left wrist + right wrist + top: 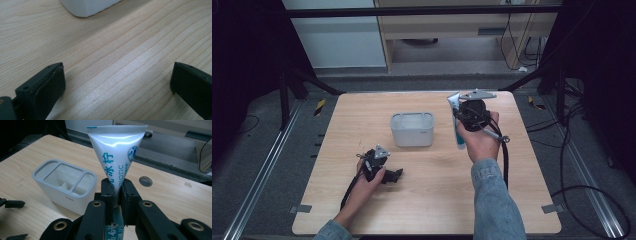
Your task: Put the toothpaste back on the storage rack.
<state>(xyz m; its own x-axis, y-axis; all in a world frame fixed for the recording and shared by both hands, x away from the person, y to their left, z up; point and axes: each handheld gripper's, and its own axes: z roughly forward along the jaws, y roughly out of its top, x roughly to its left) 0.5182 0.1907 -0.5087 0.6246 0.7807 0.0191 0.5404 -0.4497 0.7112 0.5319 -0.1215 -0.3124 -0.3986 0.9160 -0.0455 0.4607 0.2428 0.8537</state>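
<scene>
On the pale wooden tabletop [427,200], the landmark is the light grey plastic organiser box [412,129] with its open compartments, standing near the middle.

Left of the box and nearer the person, the left claw [395,175] lies low on the wood in the person's left hand [368,181], well apart from the box. In the left gripper view its two black jaws stand wide apart with bare wood between them; it is open and holds nothing, and a corner of the box [87,7] shows at the top edge.

Right of the box, the right hand [480,140] holds the right claw [458,117] raised above the tabletop. Its jaws are closed tight on a white squeeze tube with blue lettering [117,157], pinching it around the middle. In the right gripper view the tube stands upright, its flat crimped end on top, with the box [65,185] just beside it on the left. In the high view the tube [457,125] hangs just to the right of the box, not touching it.
</scene>
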